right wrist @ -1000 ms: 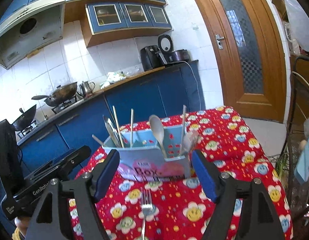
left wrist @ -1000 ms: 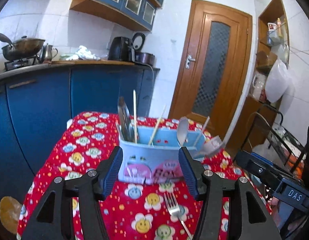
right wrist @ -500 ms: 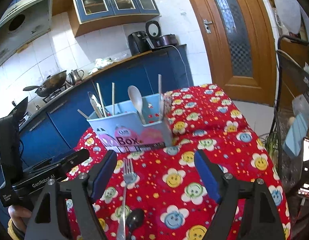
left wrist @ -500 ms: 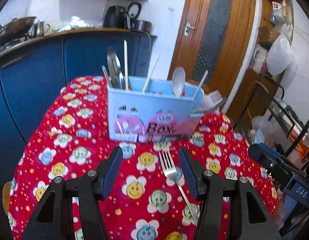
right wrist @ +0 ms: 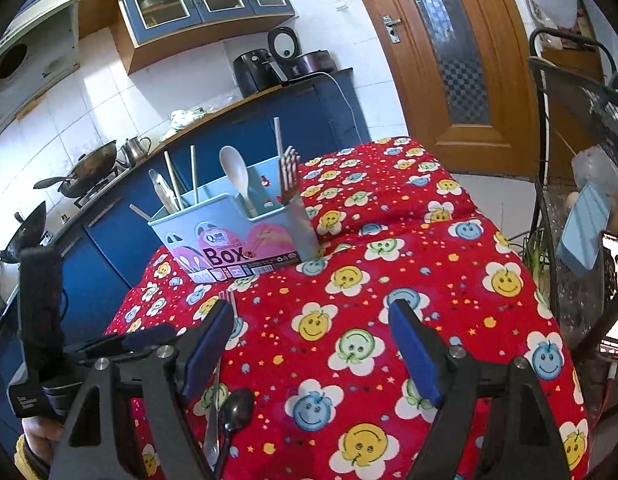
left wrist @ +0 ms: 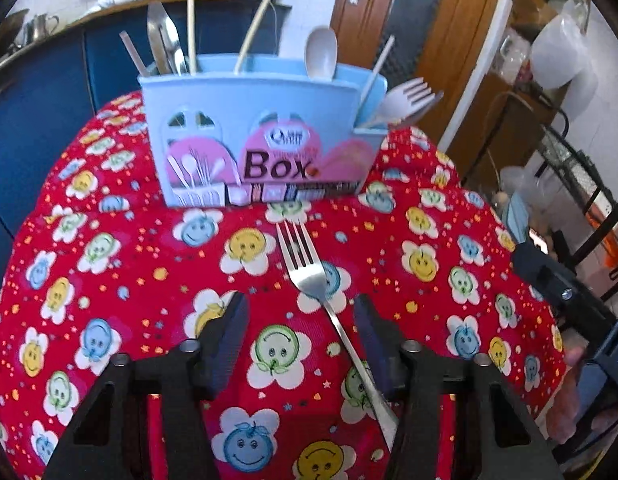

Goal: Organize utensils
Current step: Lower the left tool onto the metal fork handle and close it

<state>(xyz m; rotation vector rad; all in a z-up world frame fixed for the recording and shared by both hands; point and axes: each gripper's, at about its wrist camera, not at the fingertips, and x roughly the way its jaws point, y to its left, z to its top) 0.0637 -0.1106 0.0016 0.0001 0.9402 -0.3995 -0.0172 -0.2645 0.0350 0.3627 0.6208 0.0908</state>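
Both my grippers have dropped toward the table since a second ago, so the cabinets are mostly out of the left view and the red smiley-flower tablecloth [left wrist: 109,280] fills it instead. My left gripper [left wrist: 299,332] has just been closing a bit, but the jaws aren't pinching anything: they're spread either side of the metal fork [left wrist: 309,276], with its handle running between them and slipping under the right-hand finger [left wrist: 373,344] toward 5 o'clock. I can't tell if that pad actually touches the handle. The tines point up toward 12 o'clock, stopping just short of the utensil box. My right gripper [right wrist: 309,344] hangs spread wide over bare cloth with nothing between its blue pads. In that right view, down at 7 o'clock near the left finger, a dark spoon [right wrist: 235,408] lies on the cloth right beside the fork's handle. Farther out at 12 o'clock sits the light blue utensil box [left wrist: 261,136], upright, with "Box" printed on its pink label. Chopsticks and a couple of metal pieces stick out of its left end, a pale spoon [left wrist: 321,54] stands around the middle, and a pale plastic fork [left wrist: 405,100] leans out at the right end. Beyond that, blue kitchen cabinets at 10 o'clock and a wooden door [right wrist: 449,52] at 1 o'clock.
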